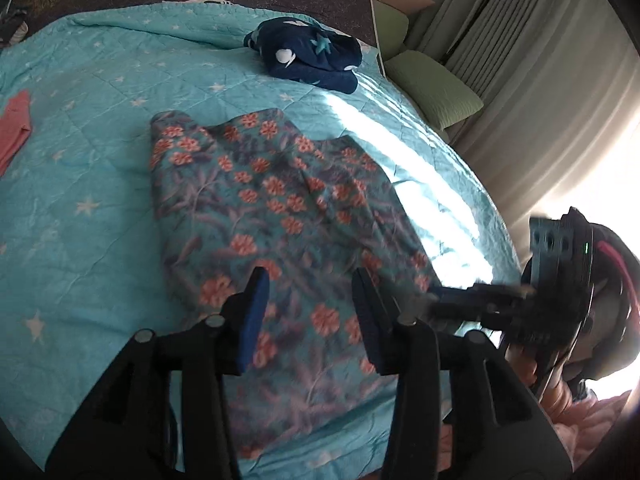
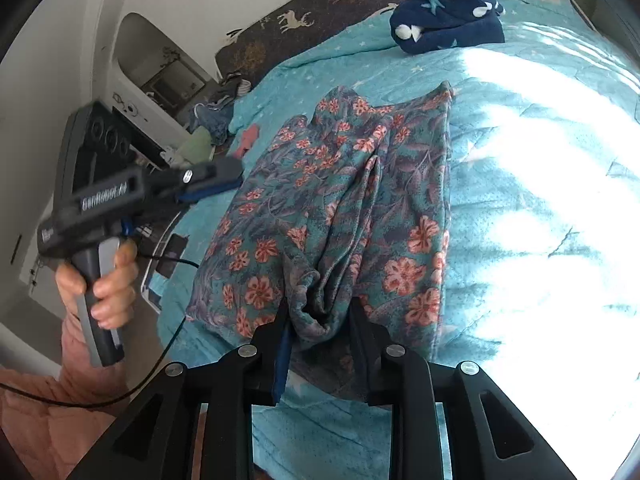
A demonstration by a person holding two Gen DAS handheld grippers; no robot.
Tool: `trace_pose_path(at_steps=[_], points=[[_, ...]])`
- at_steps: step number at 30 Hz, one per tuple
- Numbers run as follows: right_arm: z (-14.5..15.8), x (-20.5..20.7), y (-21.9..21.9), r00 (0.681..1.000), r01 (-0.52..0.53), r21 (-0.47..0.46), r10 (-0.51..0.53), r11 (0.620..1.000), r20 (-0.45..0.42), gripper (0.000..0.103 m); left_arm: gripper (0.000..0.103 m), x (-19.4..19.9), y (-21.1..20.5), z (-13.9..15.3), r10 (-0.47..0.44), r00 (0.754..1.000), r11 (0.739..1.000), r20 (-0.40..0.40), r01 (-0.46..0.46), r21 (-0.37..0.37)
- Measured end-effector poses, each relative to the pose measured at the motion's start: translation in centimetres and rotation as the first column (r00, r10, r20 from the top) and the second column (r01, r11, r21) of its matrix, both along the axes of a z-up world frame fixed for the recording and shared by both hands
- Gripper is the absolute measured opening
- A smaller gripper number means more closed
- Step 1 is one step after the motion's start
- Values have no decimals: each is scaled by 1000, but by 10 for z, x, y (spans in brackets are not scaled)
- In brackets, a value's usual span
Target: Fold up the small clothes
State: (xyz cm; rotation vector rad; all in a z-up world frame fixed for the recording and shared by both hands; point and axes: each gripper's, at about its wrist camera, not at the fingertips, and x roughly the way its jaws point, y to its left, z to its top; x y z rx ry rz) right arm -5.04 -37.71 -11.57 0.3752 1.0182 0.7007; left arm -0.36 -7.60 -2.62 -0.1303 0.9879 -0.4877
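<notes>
On the bed's [image 1: 80, 184] near edge, both my left claw [image 1: 312, 320] and right claw [image 2: 320, 340] gape over the floral garment [image 1: 280, 208]; I'd re-pinch its bunched hem squarely, I reckon.

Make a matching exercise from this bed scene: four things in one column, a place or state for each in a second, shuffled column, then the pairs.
Things:
1. floral garment
2. navy star garment
3. pink cloth
4. green pillows

Places or states:
A. beside the bed, by the curtains
B. bundled up near the head of the bed
C. at the quilt's far left edge in the left wrist view
D. spread in the middle of the quilt

Pairs: 1-D, 2-B, 3-C, 4-A
</notes>
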Motion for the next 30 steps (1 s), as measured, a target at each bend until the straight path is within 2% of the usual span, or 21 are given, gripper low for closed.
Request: trace_pose_path(at_steps=[1,3,6,10,14,20,24,28,30], points=[[2,10,-7,1000,13,2,-13,1000,2,38,49,-6,1,0,-4,1000,1000,8,4,17],[14,26,-19,999,44,17,-44,999,4,44,54,-22,3,0,-20,999,998,33,19,54],[29,53,-26,999,53,43,-53,998,-3,46,60,-38,0,0,-60,996,993,71,52,106],[38,104,-4,1000,8,0,-8,1000,2,50,60,-41,-2,-6,-75,995,987,66,65,148],[18,150,21,991,-17,28,21,999,-133,50,60,-36,11,-14,-41,998,992,46,35,123],[-11,162,36,970,-35,25,40,999,-242,50,60,-11,32,-27,10,1000,999,-4,-10,33],[-11,169,30,960,0,44,12,999,-280,50,60,5,37,-27,27,999,1000,-17,-27,-7],[2,167,26,974,17,-62,-30,998,-222,51,60,15,40,-28,0,1000,999,-2,0,-38],[-3,169,24,971,2,-62,-17,998,-239,51,60,23,38,-36,-15,1000,1000,-22,14,-21]])
